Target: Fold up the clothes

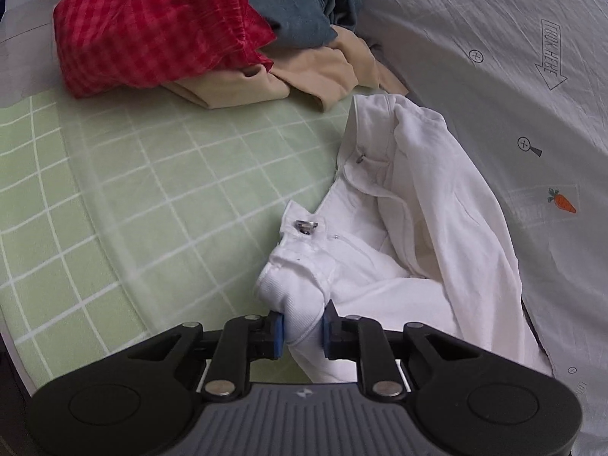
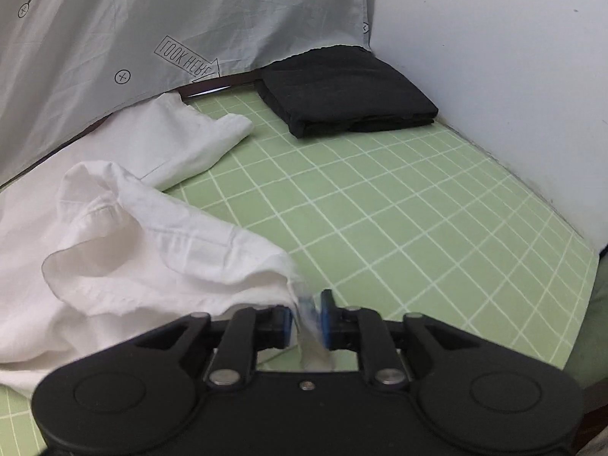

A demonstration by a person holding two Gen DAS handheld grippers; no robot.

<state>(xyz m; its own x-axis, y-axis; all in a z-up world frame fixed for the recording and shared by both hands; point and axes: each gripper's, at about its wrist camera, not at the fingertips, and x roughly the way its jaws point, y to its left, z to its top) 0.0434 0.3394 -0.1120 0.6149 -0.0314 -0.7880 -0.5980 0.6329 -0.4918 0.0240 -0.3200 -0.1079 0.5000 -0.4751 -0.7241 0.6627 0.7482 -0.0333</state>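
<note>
White trousers (image 1: pixel 418 228) lie crumpled on the green grid mat (image 1: pixel 114 190), their metal waist button (image 1: pixel 306 225) facing up. My left gripper (image 1: pixel 302 323) is shut on a bunched corner of the waistband, which bulges out between the blue pads. In the right wrist view the trousers (image 2: pixel 133 228) spread to the left over the mat (image 2: pixel 418 209). My right gripper (image 2: pixel 306 311) has a thin, blurred edge of the white cloth pinched between its pads and is shut on it.
A heap of unfolded clothes sits at the mat's far end: red checked (image 1: pixel 152 30), blue-grey (image 1: pixel 296 15), beige (image 1: pixel 304 72). A folded black garment (image 2: pixel 345 91) lies in the far corner by the white wall (image 2: pixel 494 76). A pale carrot-print sheet (image 1: pixel 494 57) hangs alongside.
</note>
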